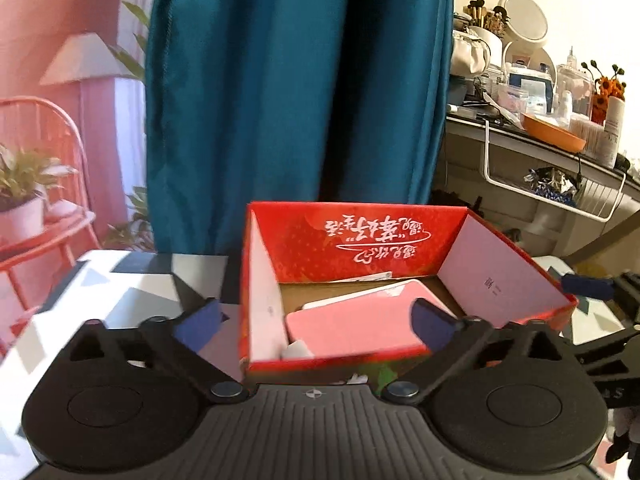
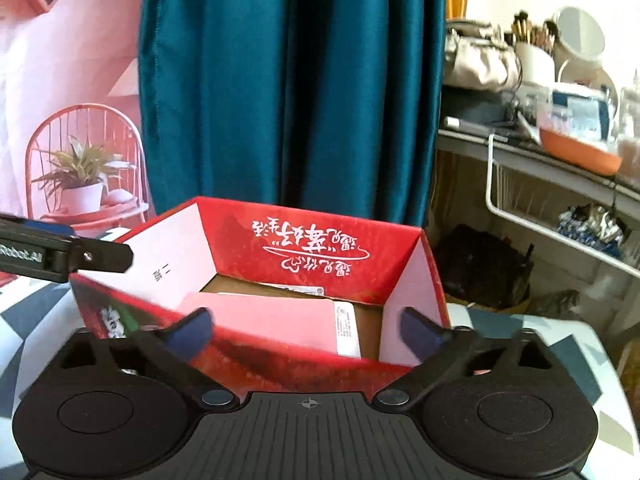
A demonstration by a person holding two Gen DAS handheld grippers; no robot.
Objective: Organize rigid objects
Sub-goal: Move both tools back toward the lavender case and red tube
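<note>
Two grippers, both facing the red box (image 1: 400, 248), which serves as landmark. Left gripper (image 1: 320, 320): jaws wide apart, nothing between them. Right gripper (image 2: 308, 332): jaws likewise apart and empty.

Task's thing: a flat pink case (image 1: 352, 328) lying inside the box, on its cardboard floor, leaning slightly against something white beneath it. A smaller white piece (image 1: 298, 350) sits at the box's near left corner; its identity cannot be told. A label strip shows on the case's right end in the right wrist view (image 2: 346, 326).

Orientation: the case lies flat, long axis running roughly left to right across the box, parallel to the box's lettered far wall (image 2: 304, 248); the labelled end points toward the box's right wall.

Step in hand, judged: the case appears deposited, with both tools just in front of the box's near wall and free.

Next move, judged: fetch another rigid item from the patterned table (image 1: 132, 292) beside the box, or square up the case. Either calls for clearing the near wall first.
</note>
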